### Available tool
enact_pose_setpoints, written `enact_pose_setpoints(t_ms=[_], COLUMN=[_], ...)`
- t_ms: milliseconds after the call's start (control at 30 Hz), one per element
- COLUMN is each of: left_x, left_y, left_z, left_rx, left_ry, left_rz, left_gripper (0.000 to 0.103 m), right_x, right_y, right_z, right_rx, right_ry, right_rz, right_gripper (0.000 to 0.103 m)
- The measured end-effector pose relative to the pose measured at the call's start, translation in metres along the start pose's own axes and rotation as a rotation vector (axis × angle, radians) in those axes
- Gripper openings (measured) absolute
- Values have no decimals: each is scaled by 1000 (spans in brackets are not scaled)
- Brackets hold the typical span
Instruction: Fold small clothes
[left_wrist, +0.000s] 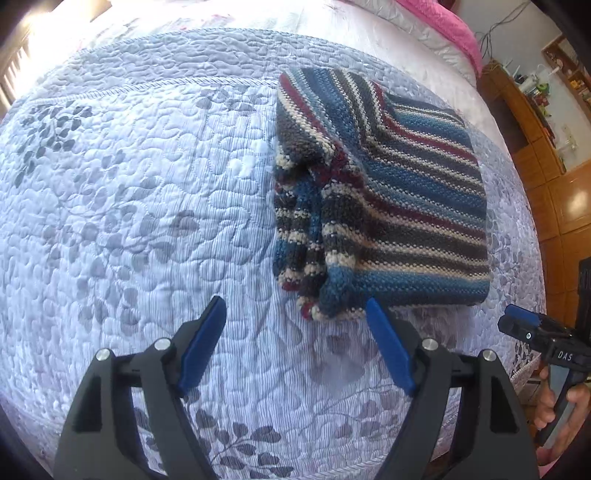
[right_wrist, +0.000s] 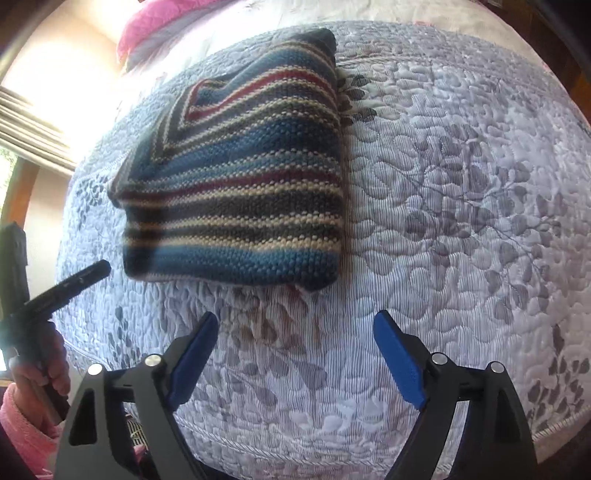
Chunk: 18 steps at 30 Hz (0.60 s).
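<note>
Neatly folded, the striped knit (left_wrist: 380, 192) lies on the quilted bed (left_wrist: 147, 184), sleeves tucked along its left edge. Just short of it the left gripper (left_wrist: 295, 343) and right gripper (right_wrist: 295, 354) both hover with jaws spread, holding nothing.

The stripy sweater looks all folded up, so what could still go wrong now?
The striped sweater sits folded on the quilt, but its sleeve ends stick out loosely on one side and may flop open if nudged. The open left gripper hovers right beside that ragged edge, so its fingers could snag the chunky knit.
</note>
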<state>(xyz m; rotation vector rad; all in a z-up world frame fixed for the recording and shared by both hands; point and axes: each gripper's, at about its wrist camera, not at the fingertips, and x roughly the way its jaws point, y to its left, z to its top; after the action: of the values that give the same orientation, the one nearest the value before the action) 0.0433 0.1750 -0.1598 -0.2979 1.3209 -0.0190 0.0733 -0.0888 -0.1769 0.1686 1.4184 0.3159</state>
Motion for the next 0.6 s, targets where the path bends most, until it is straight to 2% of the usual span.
enact_pose_setpoints(t_ms=[200, 400, 600], left_x=[-27, -34, -45], left_y=[-4, -17, -25], left_z=[-16, -28, -37], left_rx=[-5, 19, 30], left_ry=[-11, 5, -2], left_rz=[41, 71, 95], left_gripper=[78, 78, 78], right_x=[-22, -42, -49], right_y=[-1, 4, 6], right_z=[-15, -21, -25], right_rx=[-8, -8, 5], right_ry=[-28, -58, -60], right_rz=[10, -80, -105], right_gripper=[93, 99, 99])
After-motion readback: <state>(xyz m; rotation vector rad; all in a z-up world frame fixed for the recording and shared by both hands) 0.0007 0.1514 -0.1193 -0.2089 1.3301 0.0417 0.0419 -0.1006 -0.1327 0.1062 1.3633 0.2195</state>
